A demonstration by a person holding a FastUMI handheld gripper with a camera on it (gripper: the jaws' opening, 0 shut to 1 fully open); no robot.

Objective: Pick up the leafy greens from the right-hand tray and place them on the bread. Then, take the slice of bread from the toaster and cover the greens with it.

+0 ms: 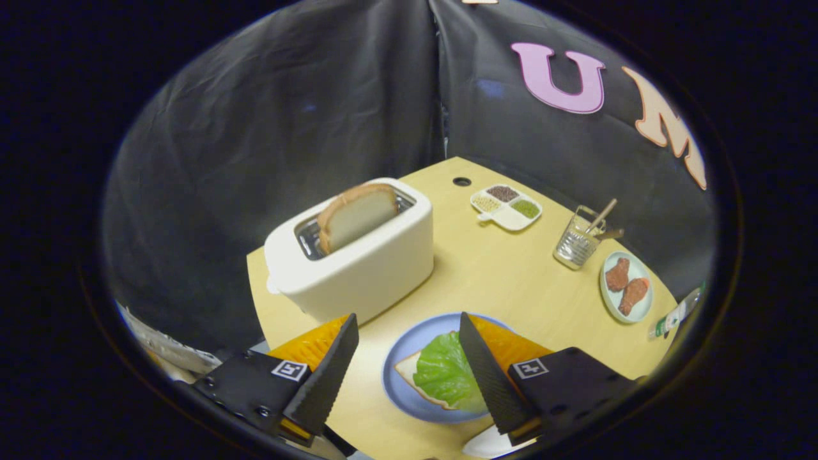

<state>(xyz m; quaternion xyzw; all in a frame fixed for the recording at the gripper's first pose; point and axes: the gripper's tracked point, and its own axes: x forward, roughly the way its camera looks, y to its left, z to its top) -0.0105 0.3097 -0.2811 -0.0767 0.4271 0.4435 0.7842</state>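
Observation:
A green lettuce leaf lies on a slice of bread on a blue plate, partly behind my right finger. My gripper hangs open above the plate's near-left side, nothing between its fingers. Beyond the fingers stands a white toaster with a second slice of bread sticking up out of its slot, tilted a little.
Farther back on the wooden table sit a white divided dish of seeds, a glass with sticks, and a pale plate with two brown meat pieces. A bottle lies at the table's right edge. A white tray's rim shows under the right finger.

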